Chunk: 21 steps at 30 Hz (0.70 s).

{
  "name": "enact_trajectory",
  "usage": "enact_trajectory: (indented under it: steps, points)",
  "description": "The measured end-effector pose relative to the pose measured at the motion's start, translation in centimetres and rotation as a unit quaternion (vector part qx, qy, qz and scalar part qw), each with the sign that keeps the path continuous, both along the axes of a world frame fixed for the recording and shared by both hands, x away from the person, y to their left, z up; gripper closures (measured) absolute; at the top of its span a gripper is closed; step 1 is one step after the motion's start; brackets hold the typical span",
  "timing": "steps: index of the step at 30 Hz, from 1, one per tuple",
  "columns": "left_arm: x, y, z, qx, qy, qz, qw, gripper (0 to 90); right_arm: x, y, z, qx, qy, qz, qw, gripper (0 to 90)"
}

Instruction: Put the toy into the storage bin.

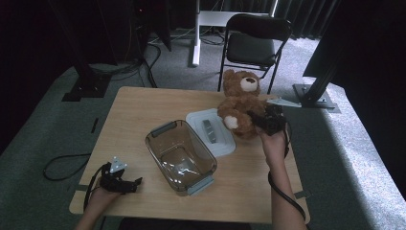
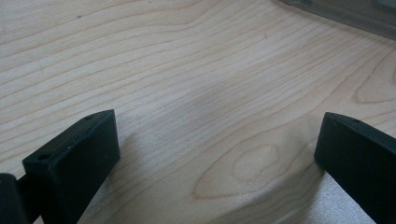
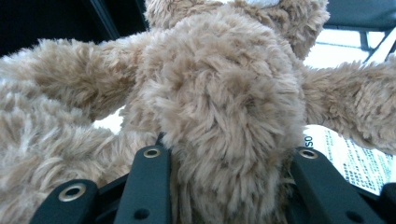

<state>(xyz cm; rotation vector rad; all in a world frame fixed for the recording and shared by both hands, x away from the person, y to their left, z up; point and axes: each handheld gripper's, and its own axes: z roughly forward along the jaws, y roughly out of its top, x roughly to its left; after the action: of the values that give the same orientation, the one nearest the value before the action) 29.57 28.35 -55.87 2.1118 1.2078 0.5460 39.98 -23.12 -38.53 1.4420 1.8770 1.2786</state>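
A brown teddy bear (image 1: 241,98) sits upright at the table's far right, next to a pale lid (image 1: 218,141). My right gripper (image 1: 264,120) reaches it from the near right side. In the right gripper view the bear's furry body (image 3: 224,93) bulges between the two black jaws, which press into the fur on both sides, so the right gripper (image 3: 229,154) is shut on it. A clear plastic container (image 1: 163,132) with grey handles stands empty mid-table. My left gripper (image 1: 129,183) rests near the front left edge; in its own view the left gripper (image 2: 217,126) is open over bare wood.
The wooden table (image 1: 139,105) stands on grey carpet. A black folding chair (image 1: 253,45) is just behind the bear, with dark stands and cables around. The bear's white printed tag (image 3: 345,158) hangs by the right jaw. The container's edge (image 2: 345,16) lies ahead of the left gripper.
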Motion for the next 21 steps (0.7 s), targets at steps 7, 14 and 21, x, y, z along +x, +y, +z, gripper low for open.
enact_trajectory:
  steps: [7, 14, 21]
  points:
    - [0.0, 0.0, 0.0, 0.0, 0.0, 0.0, 1.0, 0.5, -2.5, 2.5, 1.8, 0.003, -0.034, 0.039, 0.9987, 64.0]
    - [0.0, 0.0, 0.0, 0.001, 0.001, 0.0, 1.0, 0.5, -5.2, 5.0, 3.2, 0.014, -0.063, 0.091, 0.9937, 63.9]
    - [0.0, 0.0, 0.0, 0.0, 0.002, 0.0, 1.0, 0.5, -7.4, 7.4, 3.3, 0.027, -0.069, 0.135, 0.988, 63.9]
